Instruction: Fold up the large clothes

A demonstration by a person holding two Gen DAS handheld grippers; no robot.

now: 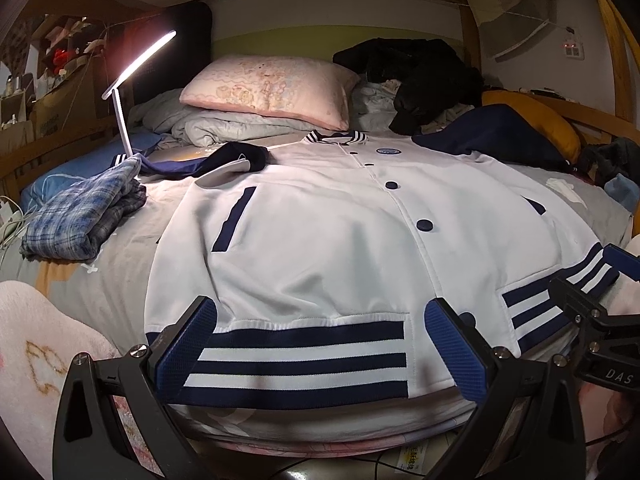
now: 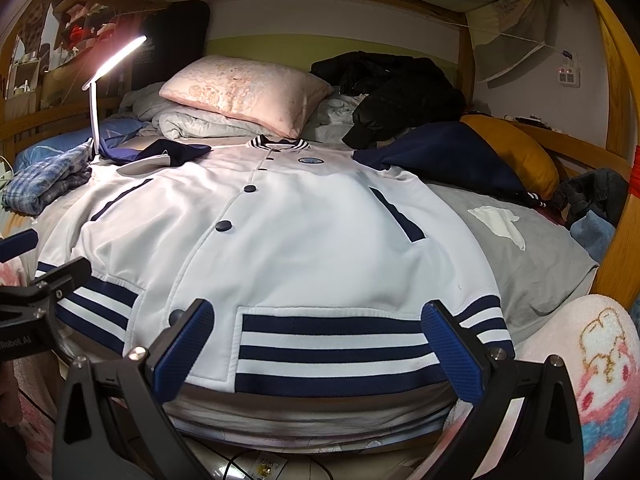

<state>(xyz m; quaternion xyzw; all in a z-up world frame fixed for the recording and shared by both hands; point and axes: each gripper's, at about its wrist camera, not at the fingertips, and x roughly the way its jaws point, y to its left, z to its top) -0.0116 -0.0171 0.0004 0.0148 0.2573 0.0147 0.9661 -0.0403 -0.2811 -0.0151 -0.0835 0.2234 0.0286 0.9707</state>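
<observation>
Left wrist: jacket [image 1: 320, 240] sleeves half-hidden

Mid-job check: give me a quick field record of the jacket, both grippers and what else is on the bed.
garment: white jacket with navy sleeves, spread front-up on the bed, buttoned, collar away from the cameras
hem: striped hem band nearest the cameras
left gripper: open, at the hem, nothing held
right gripper: open, at the hem, nothing held
fold progress: none visible
nearby: plaid garment, pink pillow, black coat, lit desk lamp
</observation>
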